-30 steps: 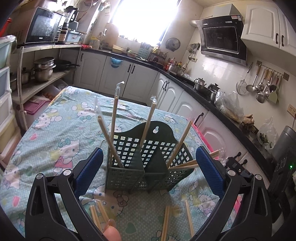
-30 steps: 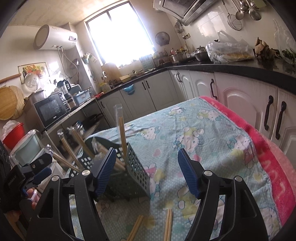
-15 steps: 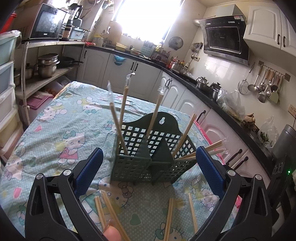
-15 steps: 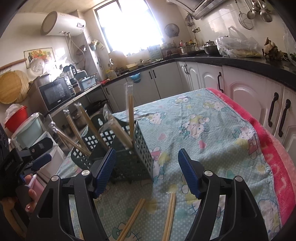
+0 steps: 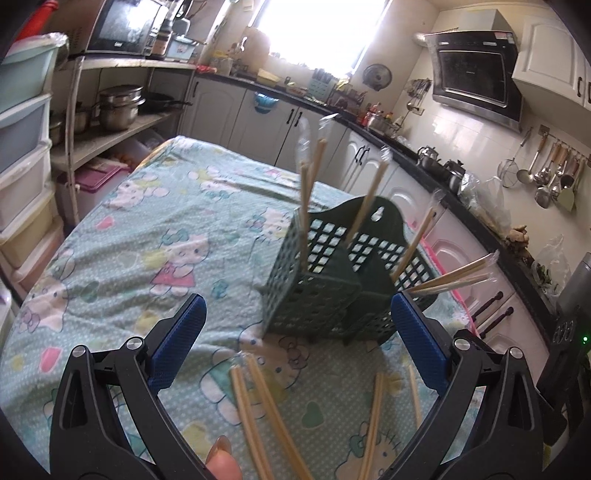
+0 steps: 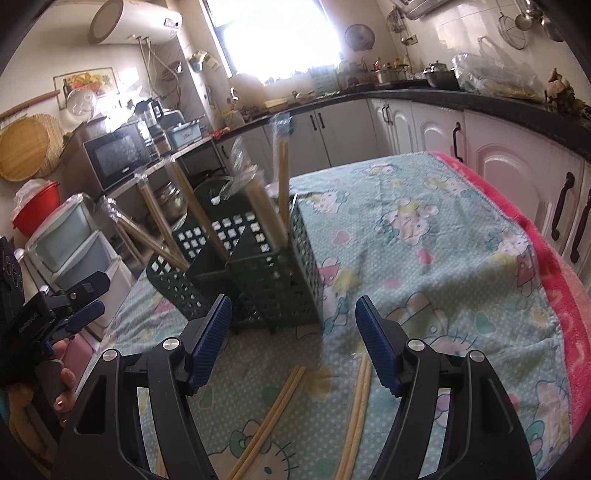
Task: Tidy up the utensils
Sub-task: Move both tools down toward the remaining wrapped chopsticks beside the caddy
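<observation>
L gripper (image 5: 295,343) & R gripper (image 6: 293,341): both wide open, empty, angled down.

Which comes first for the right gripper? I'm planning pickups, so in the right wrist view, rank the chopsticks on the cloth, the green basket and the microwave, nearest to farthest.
1. Chopsticks on the cloth, just below the right gripper.
2. Green basket, ahead, slightly left.
3. Microwave, far left on the shelf.

A bright window (image 5: 314,33) floods the kitchen with daylight. White cabinets (image 5: 229,110) under a black countertop (image 6: 480,98) line tiled walls; a microwave (image 6: 118,155) sits on a shelf, a water heater (image 6: 136,22) hangs above.
</observation>
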`<state>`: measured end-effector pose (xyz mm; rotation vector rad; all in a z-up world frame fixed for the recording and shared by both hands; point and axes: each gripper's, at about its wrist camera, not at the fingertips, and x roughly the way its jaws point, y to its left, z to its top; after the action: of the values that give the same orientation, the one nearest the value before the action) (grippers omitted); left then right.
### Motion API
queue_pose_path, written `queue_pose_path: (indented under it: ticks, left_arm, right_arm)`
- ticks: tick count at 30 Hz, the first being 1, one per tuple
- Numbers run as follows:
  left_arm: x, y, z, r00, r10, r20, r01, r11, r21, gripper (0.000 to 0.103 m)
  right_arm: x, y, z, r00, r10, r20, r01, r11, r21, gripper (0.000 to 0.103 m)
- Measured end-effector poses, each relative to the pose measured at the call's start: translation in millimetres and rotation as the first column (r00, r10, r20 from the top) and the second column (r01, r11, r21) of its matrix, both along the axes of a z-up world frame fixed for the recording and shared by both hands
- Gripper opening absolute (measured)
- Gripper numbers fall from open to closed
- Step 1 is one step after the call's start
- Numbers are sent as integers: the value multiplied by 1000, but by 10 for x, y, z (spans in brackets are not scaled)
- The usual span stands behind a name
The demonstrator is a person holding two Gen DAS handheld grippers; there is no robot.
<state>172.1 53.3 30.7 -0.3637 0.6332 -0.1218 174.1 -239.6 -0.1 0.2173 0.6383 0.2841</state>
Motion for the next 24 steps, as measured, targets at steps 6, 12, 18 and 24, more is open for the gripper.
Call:
queue_pose_path:
  ticks: [6, 12, 18, 24]
  left_arm:
    - [-5, 130, -155, 999, 34, -40, -33, 999, 28, 92]
    - [-20, 251, -328, 994, 56, -96, -52, 998, 46, 92]
    - [-27, 305, -465, 988, 60, -143, -53, 997, 52, 77]
    - [-28, 250, -597, 980, 40, -195, -28, 997, 67, 53]
  right_arm:
    - [6, 143, -87, 998, 45, -34, -46, 999, -28, 67]
    - [29, 255, -186, 994, 70, -80, -74, 996, -46, 67]
    - [47, 340, -289, 989, 89, -121, -97, 993, -60, 67]
    - [58, 381, -368, 983, 98, -153, -108, 992, -63, 67]
